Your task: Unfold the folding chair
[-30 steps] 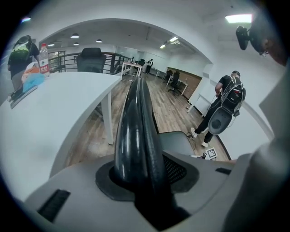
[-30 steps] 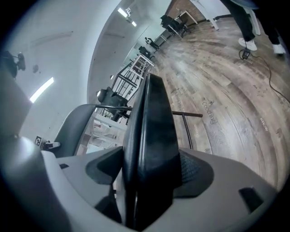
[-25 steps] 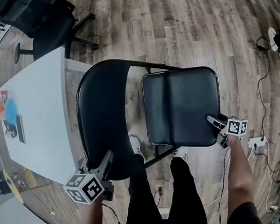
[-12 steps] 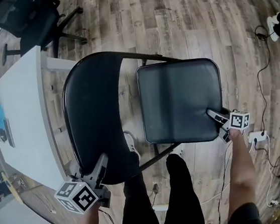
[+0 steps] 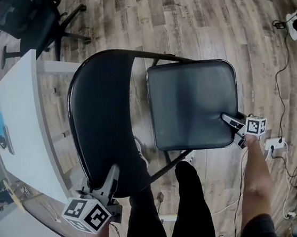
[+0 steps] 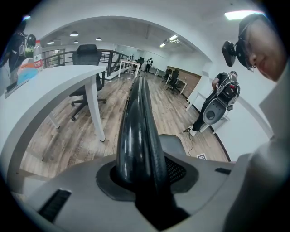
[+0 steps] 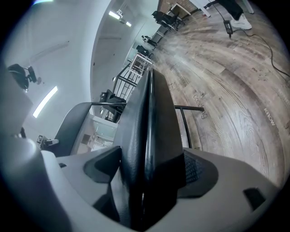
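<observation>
The black folding chair stands in front of me, its curved backrest point(image 5: 102, 115) at the left and its padded seat point(image 5: 192, 104) at the right, lying nearly flat. My left gripper point(image 5: 111, 174) is shut on the backrest's near rim, which runs edge-on between its fingers in the left gripper view point(image 6: 136, 127). My right gripper point(image 5: 229, 122) grips the seat's near right corner. There the seat edge point(image 7: 147, 122) fills the gap between the pads, and the jaws are opening slightly.
A long white table point(image 5: 25, 119) stands close to the chair's left side. A black office chair point(image 5: 34, 22) is behind the table. A power strip with cables point(image 5: 273, 145) lies on the wood floor at the right. My legs point(image 5: 194, 206) are just behind the chair.
The seat has come down and lies flatter, with my right gripper lowered along with it. My left gripper has shifted a little with the backrest rim.
</observation>
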Action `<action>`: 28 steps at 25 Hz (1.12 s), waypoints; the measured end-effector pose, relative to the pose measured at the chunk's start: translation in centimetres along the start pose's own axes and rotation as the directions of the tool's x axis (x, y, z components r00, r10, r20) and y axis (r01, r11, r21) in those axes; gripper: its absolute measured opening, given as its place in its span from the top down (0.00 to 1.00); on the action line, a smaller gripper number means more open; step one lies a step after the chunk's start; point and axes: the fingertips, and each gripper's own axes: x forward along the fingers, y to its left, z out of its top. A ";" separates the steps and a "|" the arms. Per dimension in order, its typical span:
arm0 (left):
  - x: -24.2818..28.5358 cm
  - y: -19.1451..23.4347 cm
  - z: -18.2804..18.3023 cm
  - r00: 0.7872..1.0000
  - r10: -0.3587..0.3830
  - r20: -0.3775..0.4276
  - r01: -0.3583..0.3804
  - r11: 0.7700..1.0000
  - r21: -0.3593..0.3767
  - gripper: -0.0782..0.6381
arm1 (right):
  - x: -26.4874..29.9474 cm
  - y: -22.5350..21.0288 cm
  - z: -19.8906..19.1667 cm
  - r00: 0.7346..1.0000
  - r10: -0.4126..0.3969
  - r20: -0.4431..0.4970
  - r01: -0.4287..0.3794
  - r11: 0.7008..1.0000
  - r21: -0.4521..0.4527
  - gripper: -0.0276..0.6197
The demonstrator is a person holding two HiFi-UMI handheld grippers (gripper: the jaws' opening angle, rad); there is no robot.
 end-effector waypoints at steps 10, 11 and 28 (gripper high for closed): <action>0.5 -0.4 -0.2 1.000 0.010 0.003 -0.010 0.999 0.043 0.68 | -0.9 -0.6 0.8 1.000 0.008 0.024 -0.007 0.999 -0.035 0.39; 0.4 -0.5 -0.2 1.000 0.019 0.005 -0.019 0.998 0.064 0.68 | -1.4 -0.6 1.0 1.000 -0.010 0.023 0.011 0.998 -0.059 0.39; -8.8 0.1 -1.3 0.980 0.129 0.149 -0.146 0.983 0.115 0.59 | -13.3 27.0 -1.0 0.924 -0.142 0.354 0.316 0.805 -0.502 0.48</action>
